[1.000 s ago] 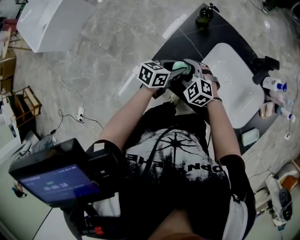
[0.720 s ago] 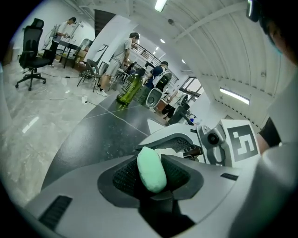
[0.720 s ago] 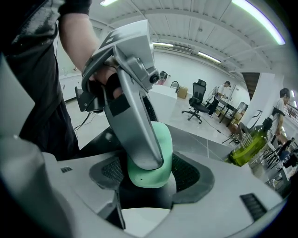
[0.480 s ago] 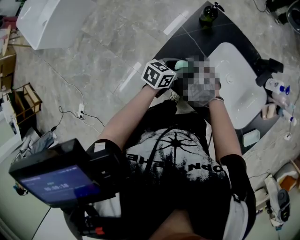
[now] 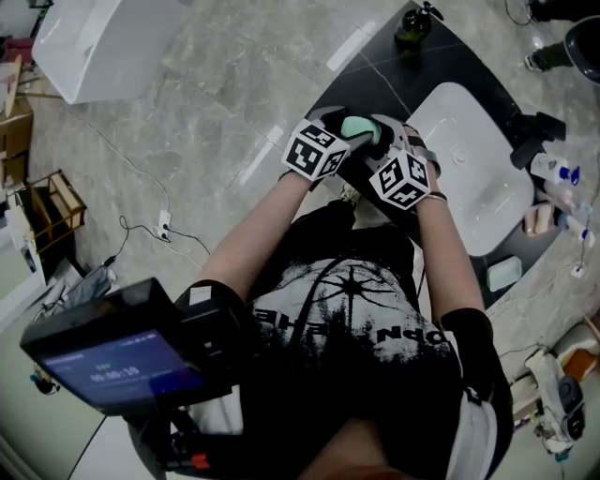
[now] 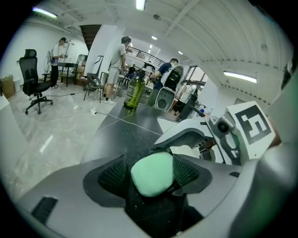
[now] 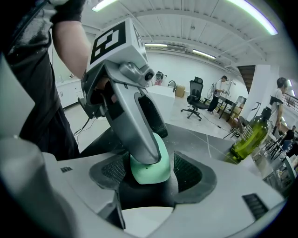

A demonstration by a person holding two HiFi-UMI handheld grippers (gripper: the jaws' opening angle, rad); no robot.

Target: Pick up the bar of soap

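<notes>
A pale green bar of soap (image 5: 357,127) is held up over the front edge of the dark counter (image 5: 375,80), between both grippers. In the left gripper view the soap (image 6: 152,174) lies between the left gripper (image 6: 150,173)'s jaws, which have just been opening; it rests against the right pad, with a dark gap at the left pad. In the right gripper view the soap (image 7: 151,169) is wedged between the right gripper (image 7: 151,171)'s pads, and one finger of the left gripper (image 7: 135,130) lies across its top.
A white basin (image 5: 469,169) is set in the counter right of the grippers. A green bottle (image 5: 412,28) stands at the counter's far end. Toiletries (image 5: 553,183) and a pale green dish (image 5: 502,274) lie beyond the basin. Grey stone floor lies to the left.
Both grippers have stayed close together at the counter's edge with the soap between them. The left gripper's marker cube has rolled a little.
</notes>
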